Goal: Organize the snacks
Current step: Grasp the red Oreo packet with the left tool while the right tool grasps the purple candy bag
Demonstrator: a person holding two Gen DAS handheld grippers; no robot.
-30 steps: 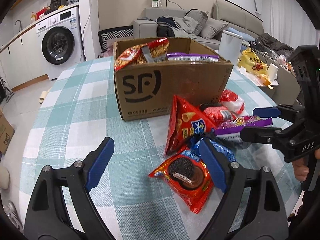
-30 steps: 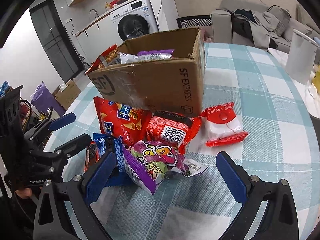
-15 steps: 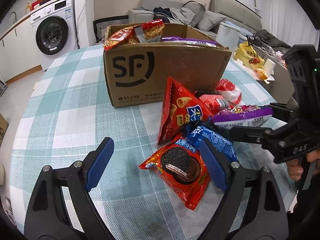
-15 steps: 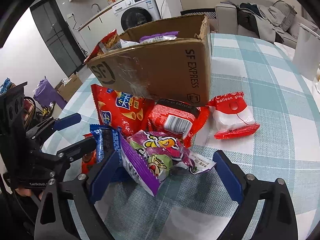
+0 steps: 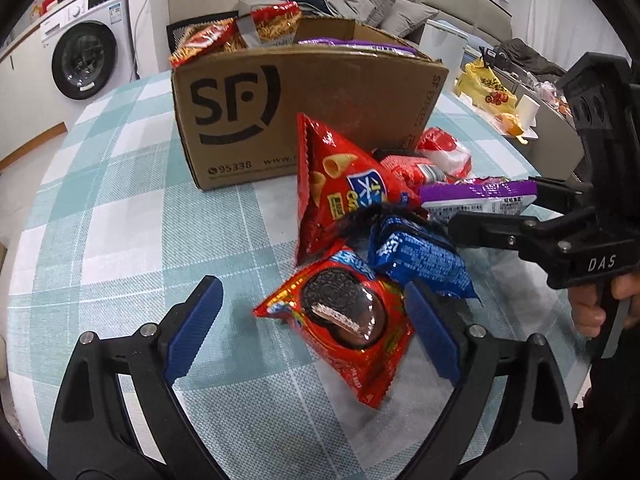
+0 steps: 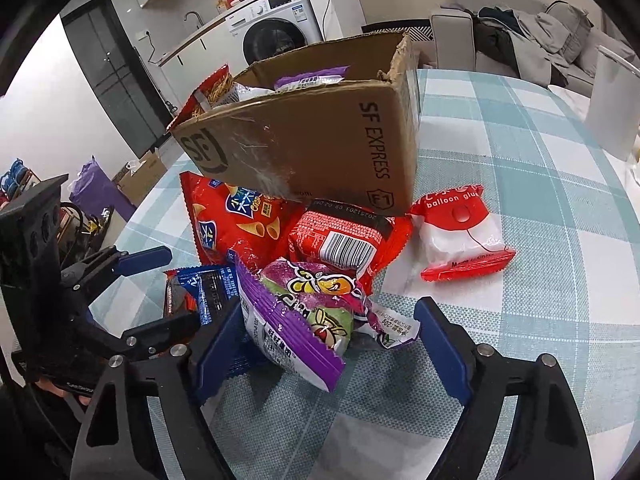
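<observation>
An SF cardboard box [image 5: 288,108] holds several snack bags on the checked table [image 5: 120,220]. In front of it lie a red cone-snack bag [image 5: 340,188], a blue cookie pack [image 5: 420,256], a red Oreo pack [image 5: 348,320] and a purple bag [image 6: 308,316]. My left gripper [image 5: 312,332] is open around the Oreo pack. My right gripper [image 6: 328,344] is open around the purple bag, which also shows in the left wrist view [image 5: 480,196]. A red barcode bag [image 6: 348,240] and a white balloon-glue pack [image 6: 460,236] lie by the box [image 6: 320,140].
A white cylinder [image 6: 612,108] stands at the table's far right edge. A washing machine [image 5: 88,60] and a sofa [image 5: 360,4] are beyond the table. A yellow bag [image 5: 488,92] lies on a side surface.
Both grippers have moved forward and down toward the snack pile. The Oreo pack now sits between my left fingers and the purple bag between my right fingers.
</observation>
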